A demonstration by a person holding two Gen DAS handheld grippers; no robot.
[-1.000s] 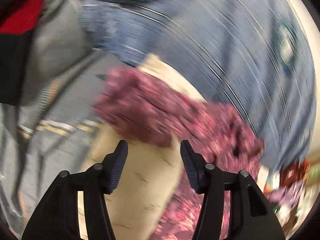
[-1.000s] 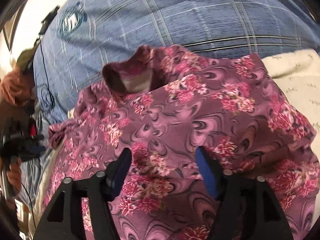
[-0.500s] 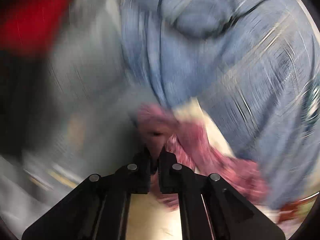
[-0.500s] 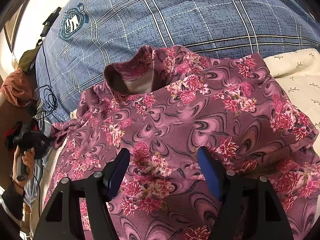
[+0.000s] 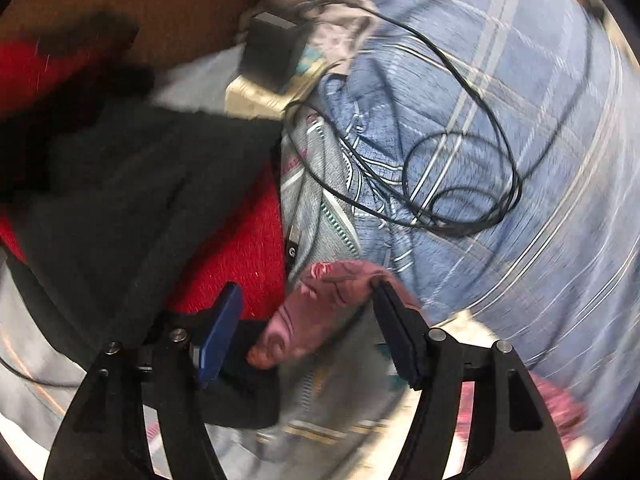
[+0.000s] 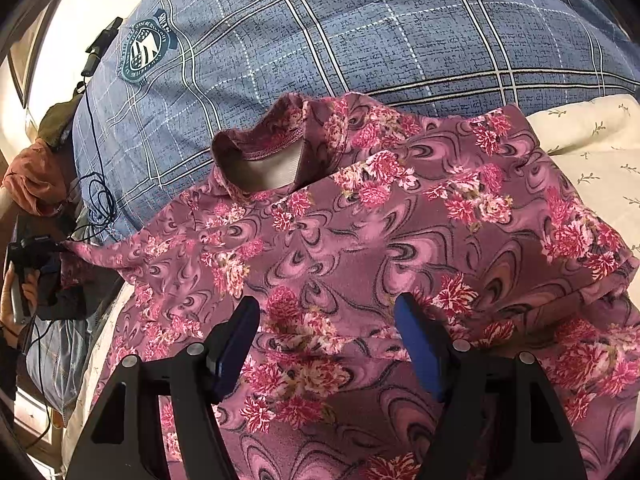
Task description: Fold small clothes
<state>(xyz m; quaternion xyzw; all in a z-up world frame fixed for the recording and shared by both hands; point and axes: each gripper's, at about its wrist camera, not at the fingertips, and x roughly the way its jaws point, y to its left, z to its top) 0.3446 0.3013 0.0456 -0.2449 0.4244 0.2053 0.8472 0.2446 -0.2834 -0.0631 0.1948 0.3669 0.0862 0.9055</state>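
left gripper (image 5: 308,332), clamped on the sleeve half a second ago, now gapes; right gripper (image 6: 326,344) spread wide above soft floral top (image 6: 360,240).

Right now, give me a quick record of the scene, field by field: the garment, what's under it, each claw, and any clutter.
garment: floral top, spread flat, collar toward the pillow
under it: cream sheet; blue plaid pillow behind
left claw: open, sleeve end of the top between the jaws, not pinched
right claw: open, over the top's middle
clutter: black cable coiled on the pillow; red and dark clothes at the left
fold: not yet made
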